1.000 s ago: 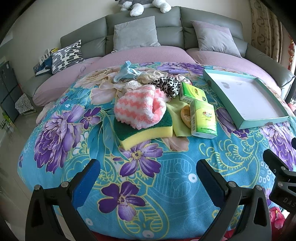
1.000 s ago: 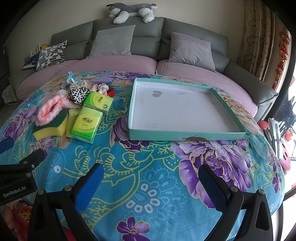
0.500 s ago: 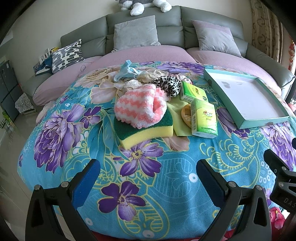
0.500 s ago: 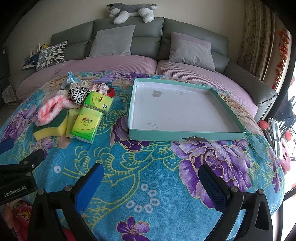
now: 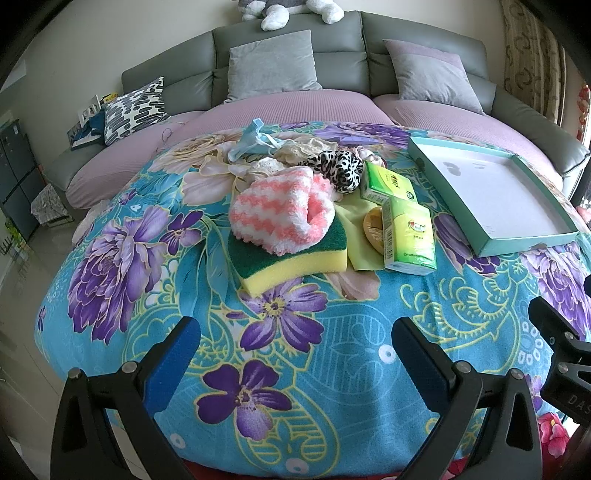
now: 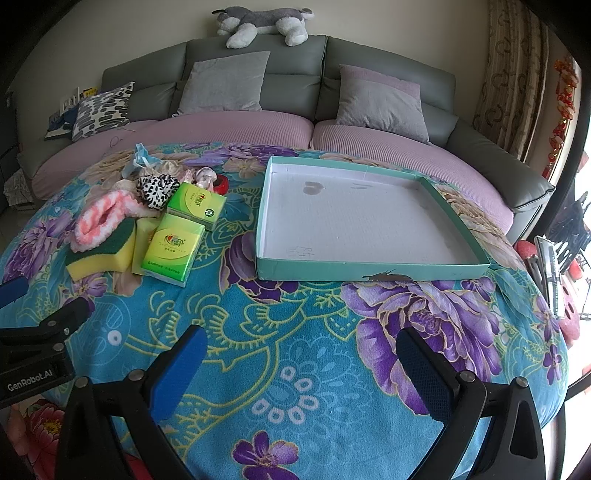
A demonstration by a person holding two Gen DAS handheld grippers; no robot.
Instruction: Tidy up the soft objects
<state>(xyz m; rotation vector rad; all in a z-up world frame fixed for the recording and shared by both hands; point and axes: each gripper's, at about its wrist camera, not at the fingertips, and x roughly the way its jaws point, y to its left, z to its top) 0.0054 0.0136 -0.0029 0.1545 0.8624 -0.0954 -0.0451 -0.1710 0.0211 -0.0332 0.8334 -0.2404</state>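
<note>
Grey sofa against cream wall. On sofa: grey cushions, patterned pillow. Right of sofa: patterned curtain. Left of sofa: pale tiled floor.

Plush toy cut off top.

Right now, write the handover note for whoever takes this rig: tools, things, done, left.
Left tool: open, holds nothing, hovers over the floral blanket short of the pile.
Right tool: open, holds nothing, in front of the teal tray.
Things: pink striped sock lies on the yellow-green sponge; two green tissue packs beside it; leopard scrunchie and light cloth bits behind.
Done: nothing, the tray holds no item.
Left: probably move every soft item into the tray, nearest first.
</note>
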